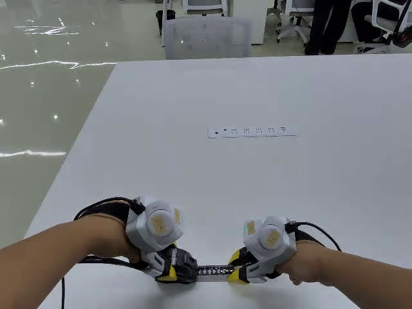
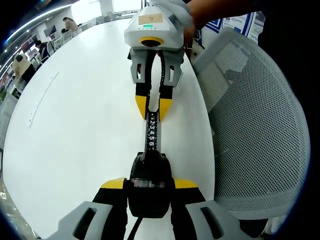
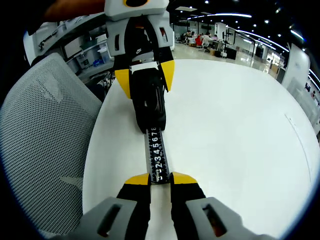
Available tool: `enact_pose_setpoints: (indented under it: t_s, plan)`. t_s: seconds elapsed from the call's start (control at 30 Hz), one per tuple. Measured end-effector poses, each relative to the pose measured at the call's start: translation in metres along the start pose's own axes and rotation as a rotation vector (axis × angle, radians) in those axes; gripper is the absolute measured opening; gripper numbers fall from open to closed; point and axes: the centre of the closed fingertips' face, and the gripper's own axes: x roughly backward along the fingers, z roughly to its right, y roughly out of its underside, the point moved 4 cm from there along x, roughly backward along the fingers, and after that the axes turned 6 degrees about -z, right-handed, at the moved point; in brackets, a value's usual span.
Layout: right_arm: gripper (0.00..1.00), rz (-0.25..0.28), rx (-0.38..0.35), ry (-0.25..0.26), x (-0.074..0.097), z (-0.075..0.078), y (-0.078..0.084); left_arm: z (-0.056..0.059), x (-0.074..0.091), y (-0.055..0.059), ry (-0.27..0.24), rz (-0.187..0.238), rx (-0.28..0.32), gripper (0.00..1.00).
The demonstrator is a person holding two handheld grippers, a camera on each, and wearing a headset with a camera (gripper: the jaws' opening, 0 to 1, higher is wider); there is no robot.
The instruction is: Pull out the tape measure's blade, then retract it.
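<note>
**Position.** The tape measure case (image 2: 149,182) is close to the near edge of the surface (image 1: 257,180), with the power strip (image 1: 252,131) well apart toward the far side. Whether the case rests on the surface or is held just above it cannot be told.

**Claw state.**
- The left claw (image 2: 149,186) is closed around the black case, one yellow tip on each flank.
- The right claw (image 3: 160,179) is narrowed onto the free end of the blade (image 3: 155,155), pinching it edge to edge.
- Only a short run of blade spans the gap between the two claws, so the extension step is judged to be at an early stage.

**Procedure for the pull.**
1. Hold the left claw firm and stationary; it serves as the anchor.
2. Draw the right claw away along the blade's own line, parallel to the near edge. Pulling off that line would likely kink the blade or twist the case in its grip.
3. Move at a steady pace, without jerks. The pinch covers little of the blade and may slip.
4. For retraction, guide the blade back under control; do not release it to snap home.
</note>
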Motion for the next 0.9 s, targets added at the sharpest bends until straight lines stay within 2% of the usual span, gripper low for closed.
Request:
enact_pose_setpoints:
  t_s: [0.37, 0.9]
  plan:
    - [0.13, -0.008, -0.008, 0.004, 0.009, 0.001, 0.011, 0.001, 0.0, 0.0, -0.007, 0.007, -0.002, 0.29]
    - [0.13, -0.007, -0.015, -0.001, 0.014, 0.002, 0.019, 0.0, 0.0, 0.0, -0.008, 0.01, -0.002, 0.29]
